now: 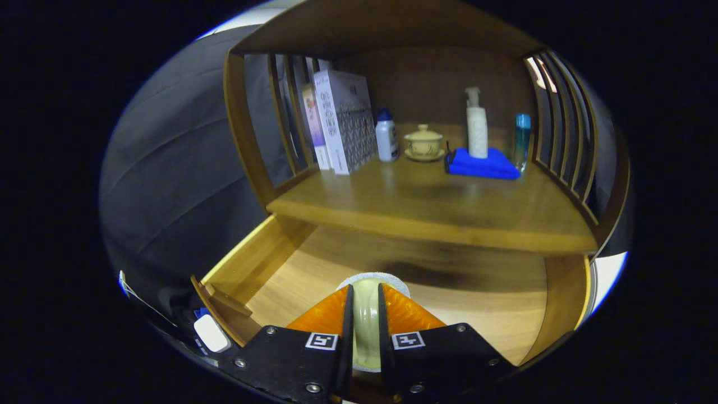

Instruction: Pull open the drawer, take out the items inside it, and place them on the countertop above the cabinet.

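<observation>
My gripper (366, 294) is shut on the rim of a pale round dish (367, 320), which stands edge-on between the two fingers. I hold it above the pulled-out wooden drawer (477, 297), whose bare floor shows beneath. Just beyond and above the drawer lies the wooden countertop (426, 207) of the cabinet, under a shelf roof. The lower part of the dish is hidden by the gripper body.
At the back of the countertop stand books (342, 120), a small white bottle (386, 136), a lidded cup on a saucer (424, 142), a pump bottle (477, 126) on a blue cloth (482, 165) and a blue bottle (522, 137). Slatted side walls (561, 123) flank it.
</observation>
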Available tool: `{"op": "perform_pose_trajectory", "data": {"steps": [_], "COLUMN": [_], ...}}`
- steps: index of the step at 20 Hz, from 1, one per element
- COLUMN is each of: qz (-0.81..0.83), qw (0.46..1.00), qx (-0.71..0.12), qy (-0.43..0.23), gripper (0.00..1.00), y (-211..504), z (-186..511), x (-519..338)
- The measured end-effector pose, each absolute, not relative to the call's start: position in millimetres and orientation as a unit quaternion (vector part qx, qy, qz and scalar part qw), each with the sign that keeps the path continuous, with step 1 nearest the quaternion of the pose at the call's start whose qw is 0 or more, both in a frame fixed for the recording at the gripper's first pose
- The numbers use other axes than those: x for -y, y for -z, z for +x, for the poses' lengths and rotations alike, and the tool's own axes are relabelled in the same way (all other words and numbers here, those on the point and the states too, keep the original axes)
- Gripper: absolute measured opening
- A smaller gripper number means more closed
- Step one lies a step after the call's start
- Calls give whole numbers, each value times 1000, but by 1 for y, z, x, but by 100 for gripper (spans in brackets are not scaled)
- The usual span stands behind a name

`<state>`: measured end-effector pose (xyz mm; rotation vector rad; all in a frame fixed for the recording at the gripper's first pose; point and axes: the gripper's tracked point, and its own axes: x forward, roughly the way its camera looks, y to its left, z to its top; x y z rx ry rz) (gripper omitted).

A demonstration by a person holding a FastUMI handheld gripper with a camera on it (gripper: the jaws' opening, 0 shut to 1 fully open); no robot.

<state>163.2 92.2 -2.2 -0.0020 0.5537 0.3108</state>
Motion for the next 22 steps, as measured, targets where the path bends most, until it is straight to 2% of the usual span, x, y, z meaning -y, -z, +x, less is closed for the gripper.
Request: {"op": "perform_pose_trajectory", "data": {"steps": [6,12,16,22], "qz": [11,49,35,34], "qw": [967,982,986,985], "qx": [-213,-167,-159,-169], "qy": [-136,-79,-37,-14], "gripper": [21,21,21,21], "y": [-55,-93,-91,-73], "z": [188,242,282,316], "x": [-81,-58,-45,-52]}}
